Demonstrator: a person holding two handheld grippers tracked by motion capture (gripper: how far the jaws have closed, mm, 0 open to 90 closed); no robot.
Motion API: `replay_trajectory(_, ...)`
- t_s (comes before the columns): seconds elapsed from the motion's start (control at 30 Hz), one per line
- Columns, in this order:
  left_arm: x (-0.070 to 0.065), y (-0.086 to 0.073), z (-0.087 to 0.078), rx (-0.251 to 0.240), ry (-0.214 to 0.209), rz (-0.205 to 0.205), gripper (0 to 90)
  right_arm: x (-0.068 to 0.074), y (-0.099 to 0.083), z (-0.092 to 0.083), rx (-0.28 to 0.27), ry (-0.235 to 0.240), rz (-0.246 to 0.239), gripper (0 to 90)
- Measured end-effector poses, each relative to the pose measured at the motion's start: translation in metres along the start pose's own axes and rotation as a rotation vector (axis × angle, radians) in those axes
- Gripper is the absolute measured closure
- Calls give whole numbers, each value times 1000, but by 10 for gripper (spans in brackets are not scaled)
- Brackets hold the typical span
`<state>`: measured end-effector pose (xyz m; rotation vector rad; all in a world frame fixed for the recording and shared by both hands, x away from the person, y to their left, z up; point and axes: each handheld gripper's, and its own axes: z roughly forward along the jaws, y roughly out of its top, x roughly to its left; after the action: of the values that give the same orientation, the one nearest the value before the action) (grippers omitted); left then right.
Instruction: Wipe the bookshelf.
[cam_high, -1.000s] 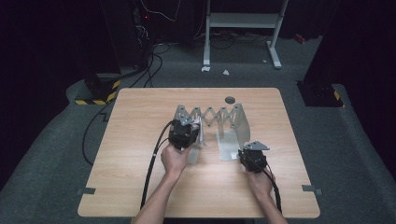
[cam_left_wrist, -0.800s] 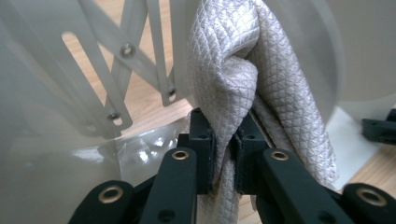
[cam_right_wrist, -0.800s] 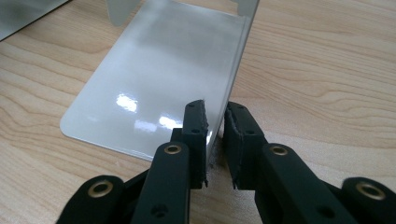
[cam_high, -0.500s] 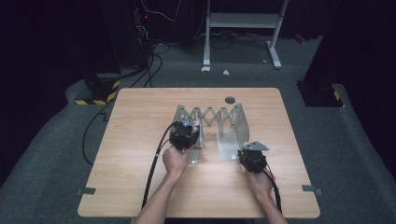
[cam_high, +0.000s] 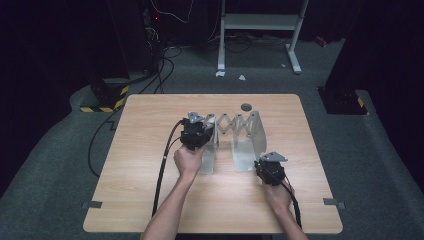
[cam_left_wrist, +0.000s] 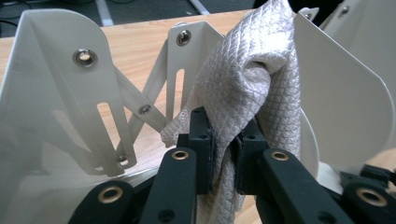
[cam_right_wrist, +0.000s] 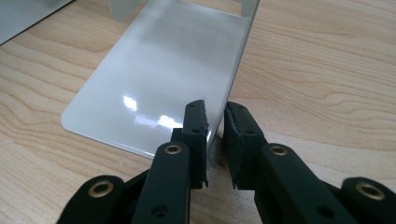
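Holding a white quilted cloth (cam_left_wrist: 243, 88) pinched between its narrow black jaws, the left gripper (cam_left_wrist: 224, 156) sits just in front of the grey expanding metal rack (cam_high: 235, 131) on the wooden table (cam_high: 150, 150). The cloth hangs upright in the gap between two rack plates, directly ahead of the jaws. The right gripper (cam_right_wrist: 215, 140) is clamped on the edge of the rack's end plate (cam_right_wrist: 159, 74), probably steadying it. The left hand is nearer; wiping would likely run along the plate face.
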<state>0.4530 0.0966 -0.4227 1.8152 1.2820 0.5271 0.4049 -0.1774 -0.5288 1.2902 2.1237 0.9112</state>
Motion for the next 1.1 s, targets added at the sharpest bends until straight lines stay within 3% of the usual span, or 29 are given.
replay_trajectory(0.1,-1,-1,5,18,38,9,807,0,0,0,0,0,-1,793)
replay_trajectory(0.37,-4,-8,15,53,76,70,808,0,0,0,-1,0,-1,793)
replay_trajectory(0.5,-6,-10,16,59,73,85,808,0,0,0,-1,0,-4,793)
replay_trajectory(0.73,-4,8,10,45,64,93,807,0,0,0,0,5,2,793)
replay_trajectory(0.9,-2,3,15,50,84,109,807,0,0,0,0,6,3,795)
replay_trajectory(1.0,5,-1,21,78,81,116,806,-1,0,0,-1,9,4,799)
replay_trajectory(1.1,14,-3,23,73,66,109,806,-1,0,0,-1,16,11,805)
